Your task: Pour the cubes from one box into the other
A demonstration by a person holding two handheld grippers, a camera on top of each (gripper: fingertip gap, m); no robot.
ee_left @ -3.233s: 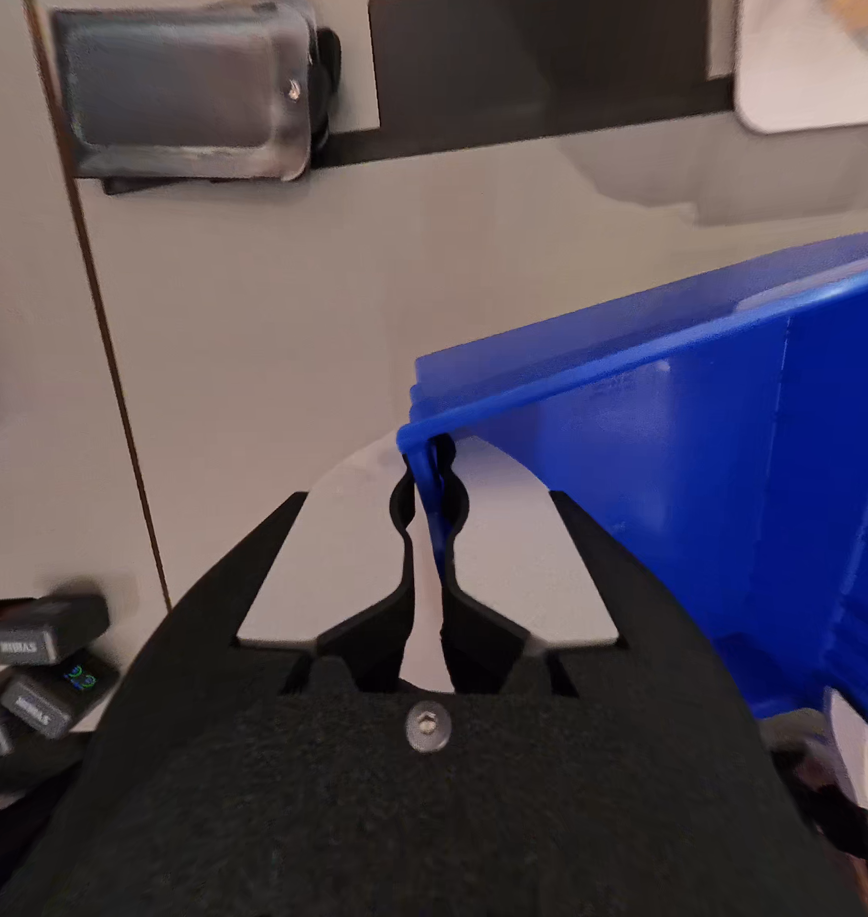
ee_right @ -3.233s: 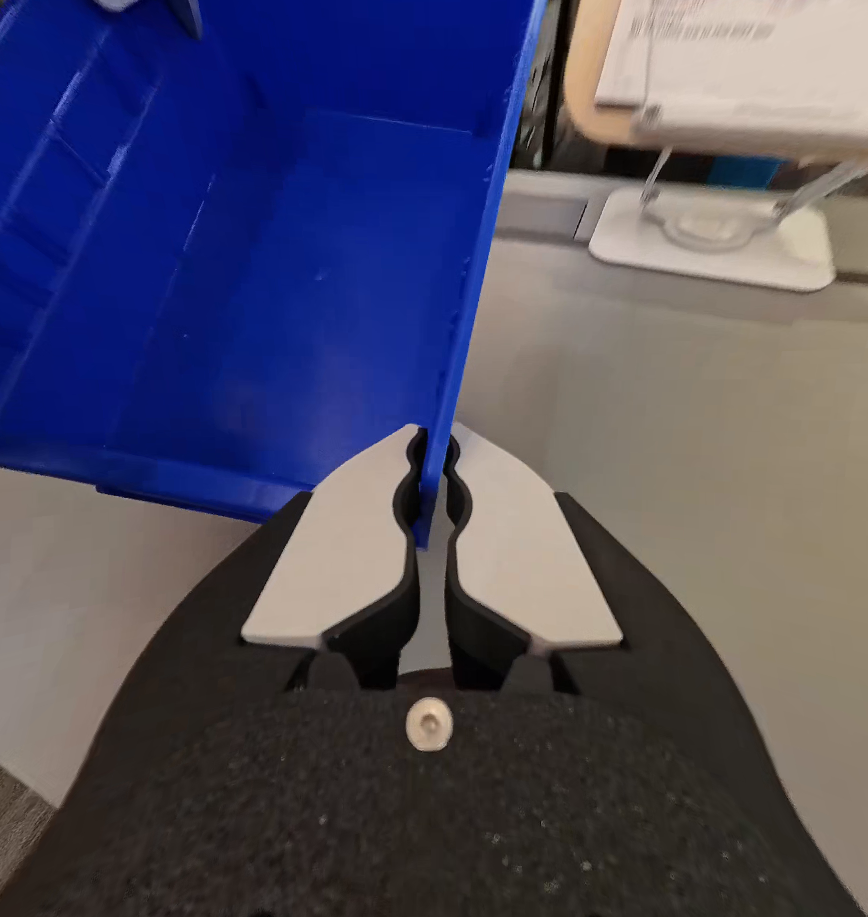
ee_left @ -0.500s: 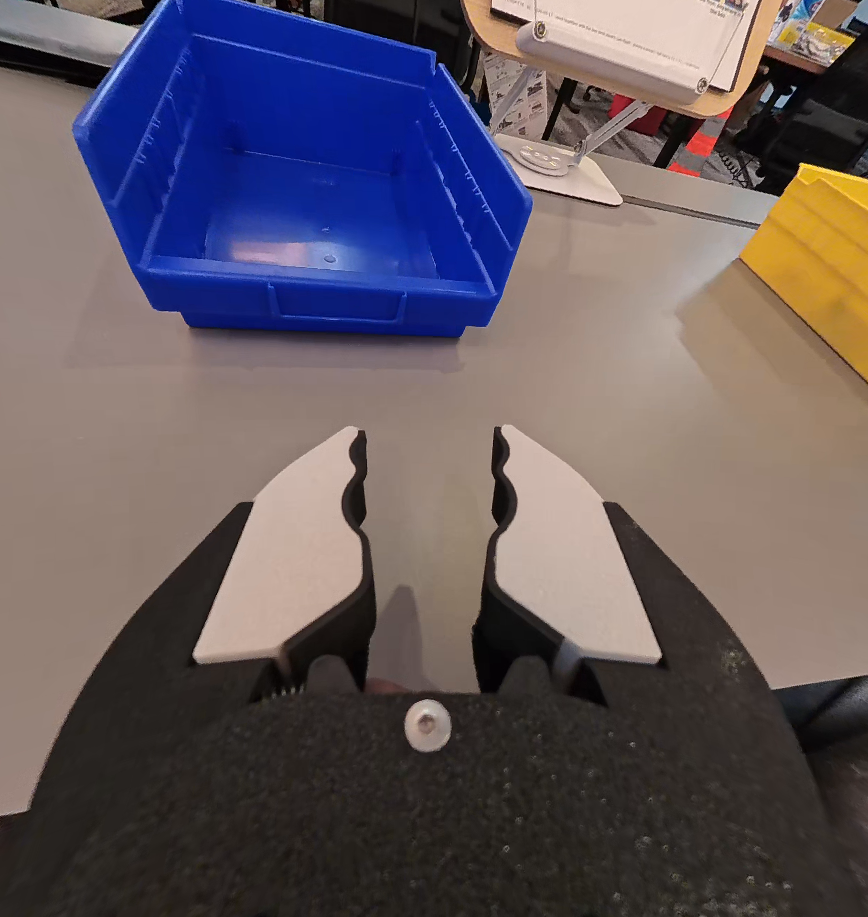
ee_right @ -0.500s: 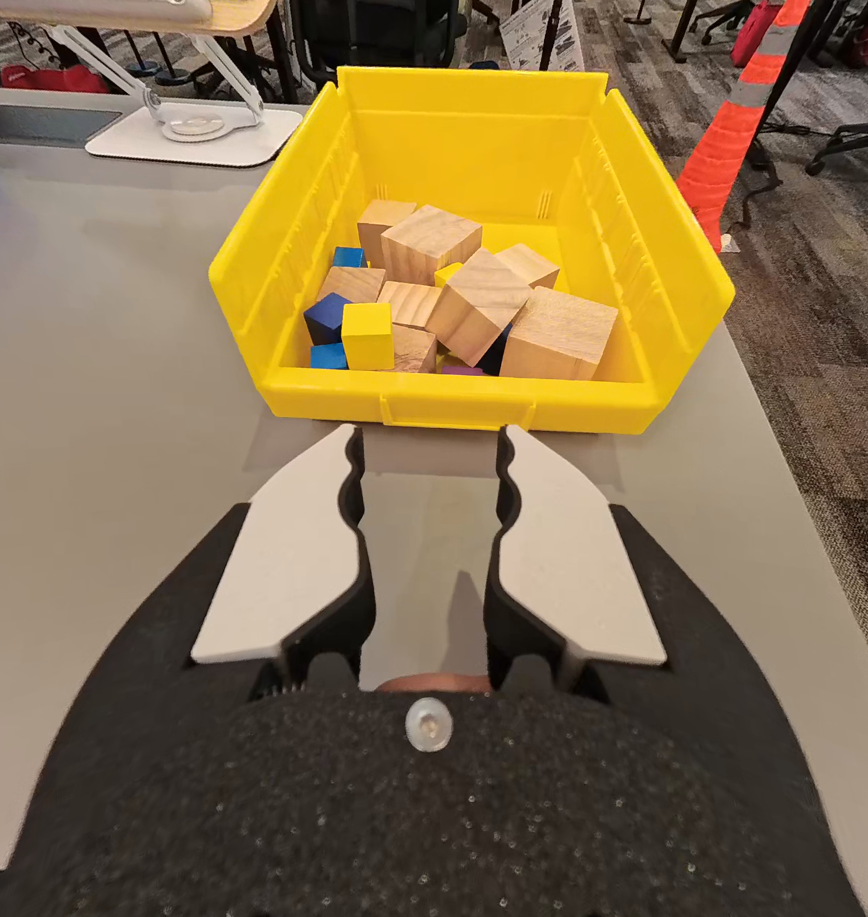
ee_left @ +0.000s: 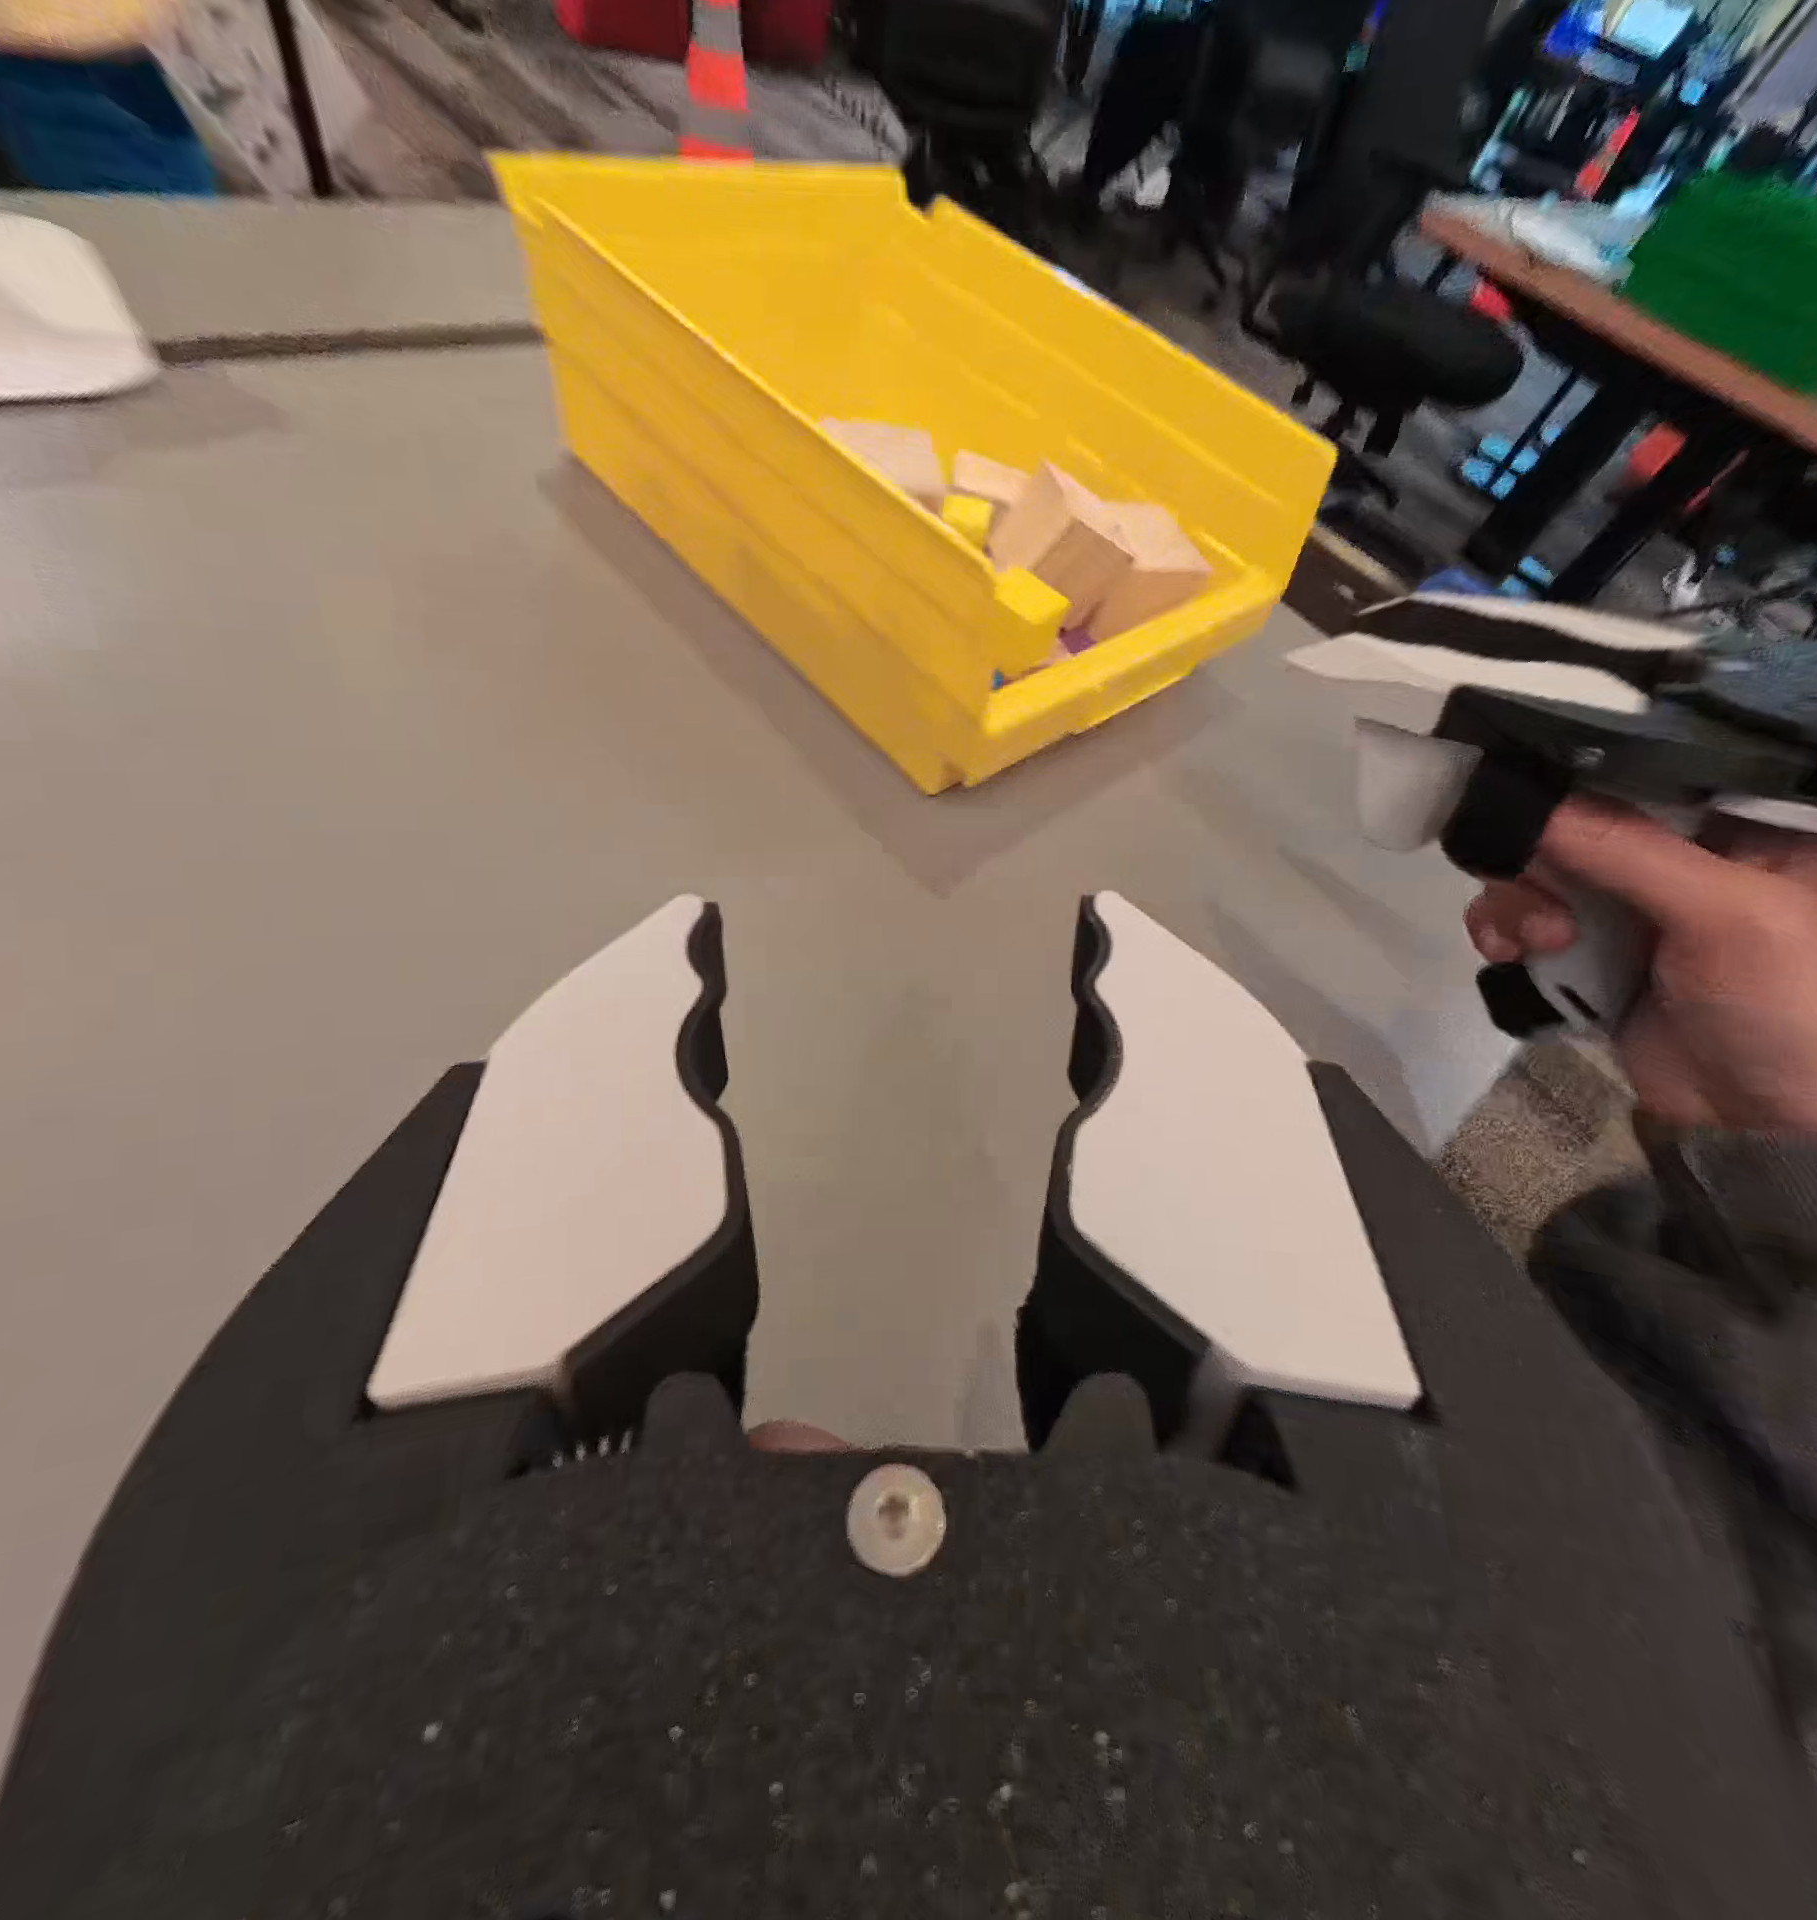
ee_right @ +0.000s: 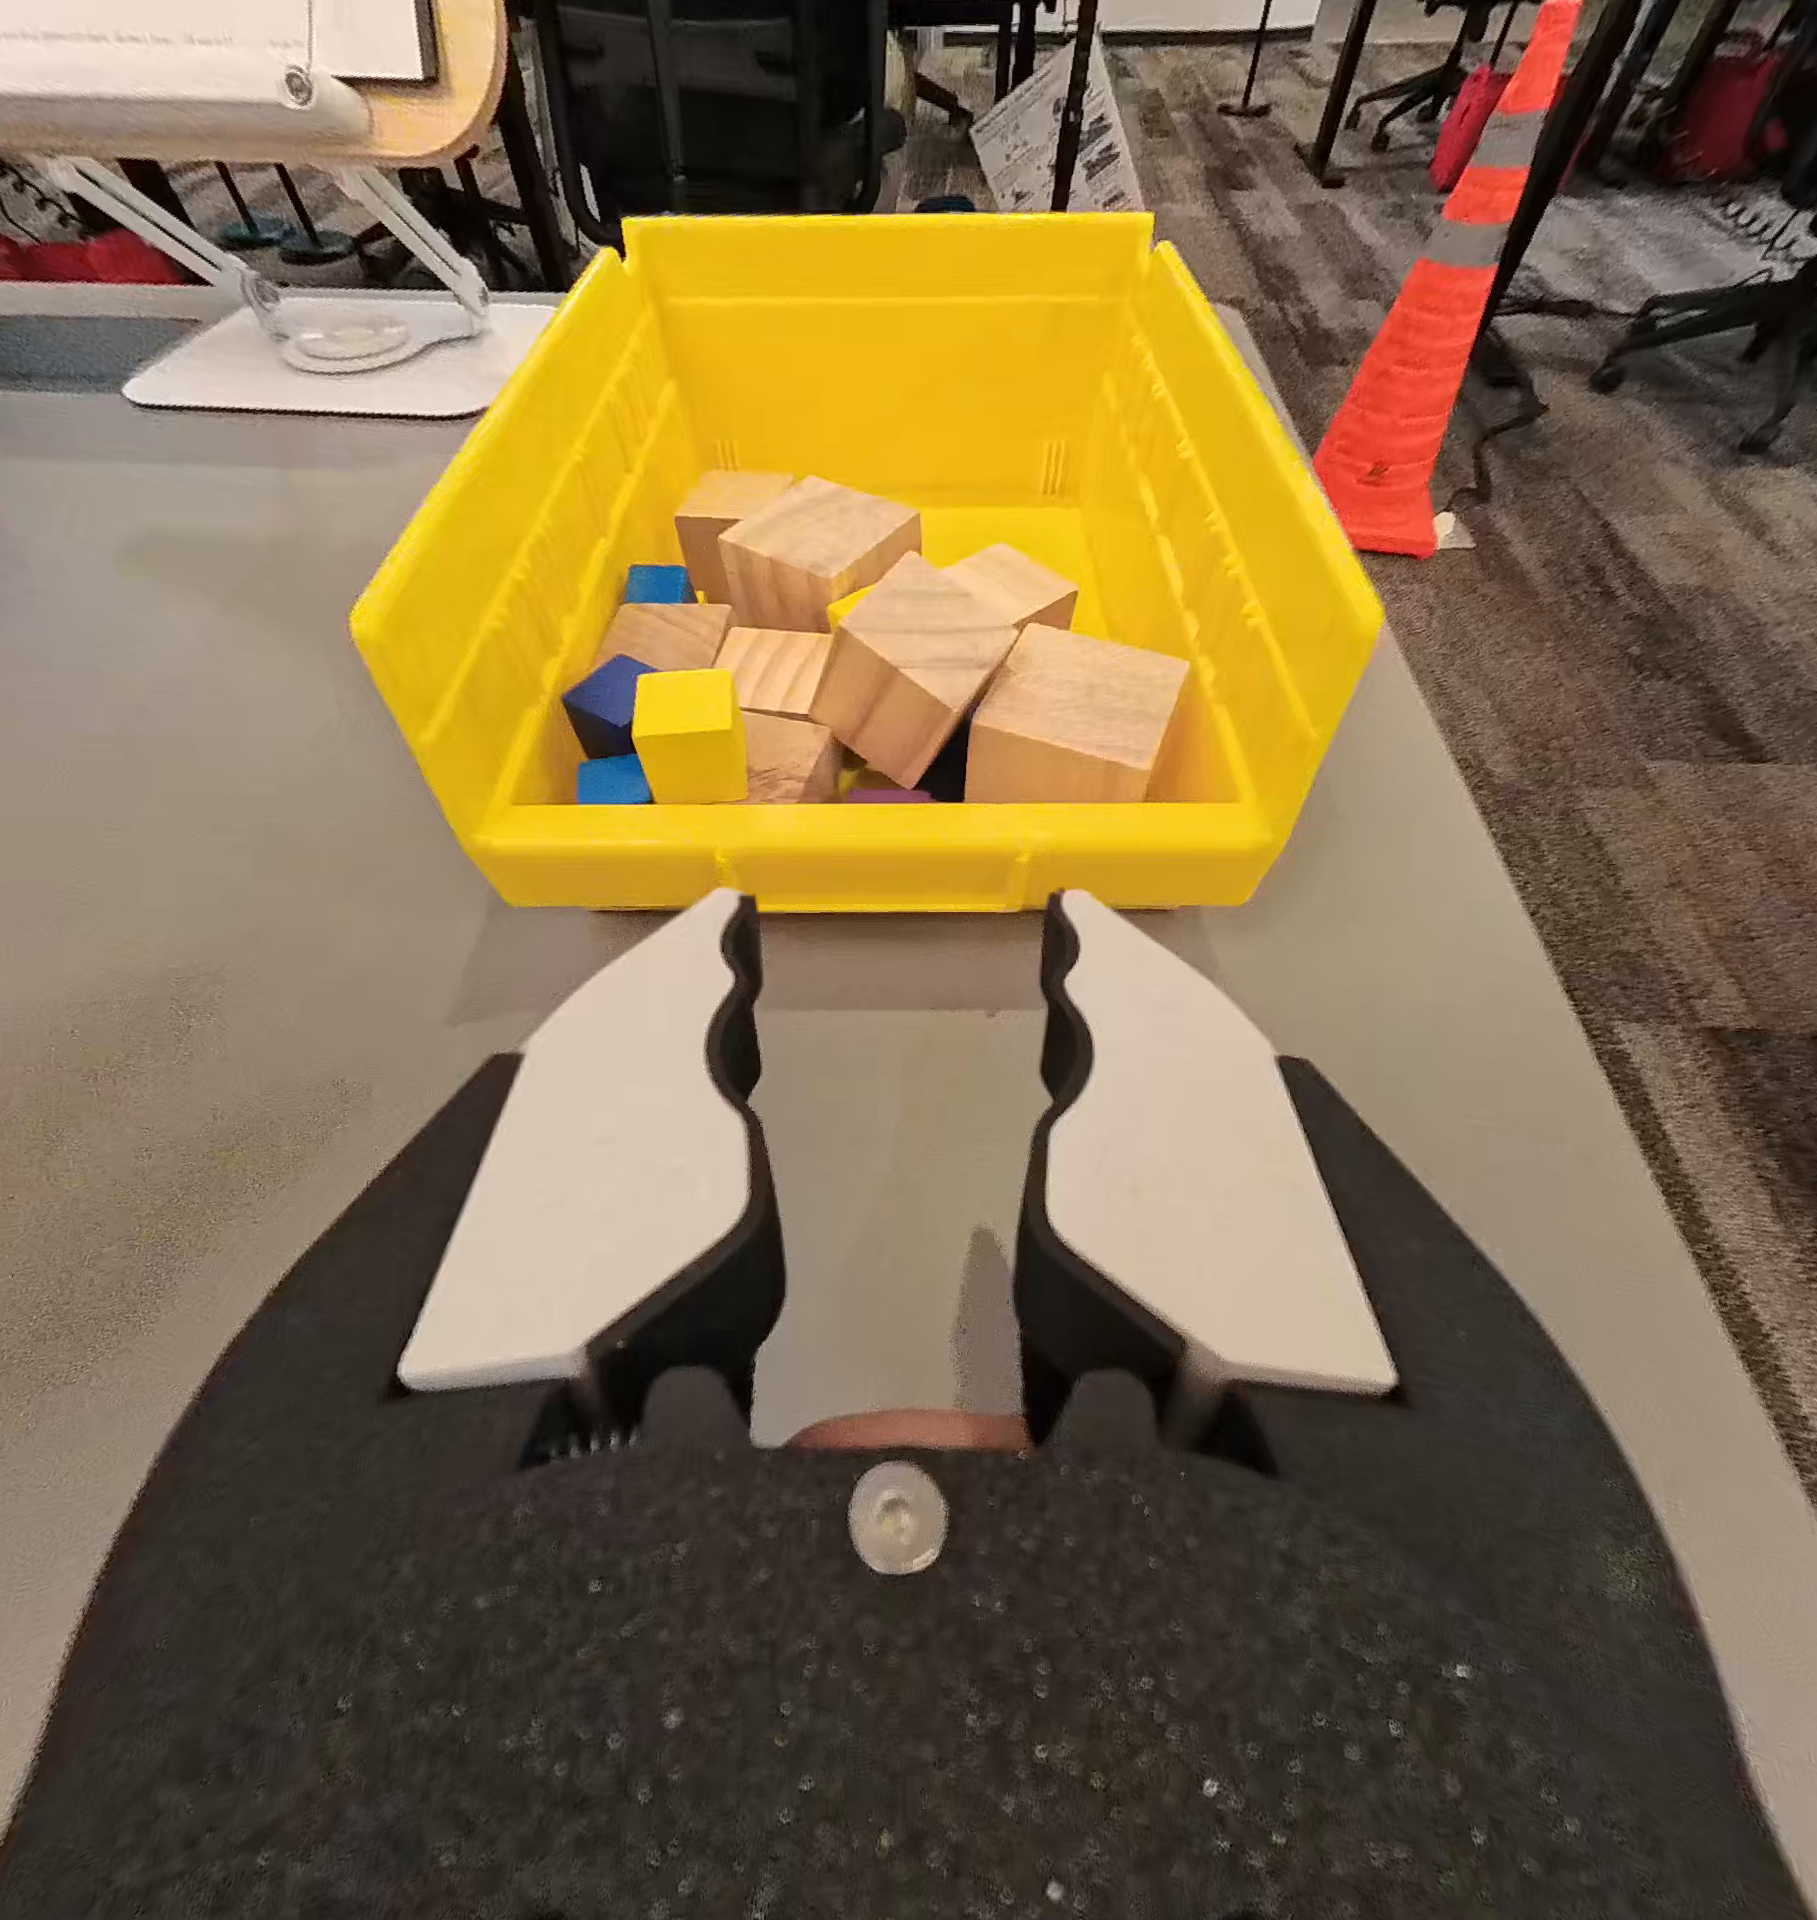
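Both the left hand-held gripper (ee_left: 899, 914) and right hand-held gripper (ee_right: 896, 909) gape, empty. Wooden and painted cubes (ee_right: 862, 644) pile in the yellow plastic box (ee_right: 873, 857), lower ones half hidden. Motion blurs the left view.

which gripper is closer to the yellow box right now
Right. The right gripper hangs open with its fingertips just short of the yellow box, facing its low front wall. The left gripper, also open, is farther back over the table, off the box's corner.

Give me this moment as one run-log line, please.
left gripper: open, empty | right gripper: open, empty, facing yellow box | cubes: in yellow box | box: on table
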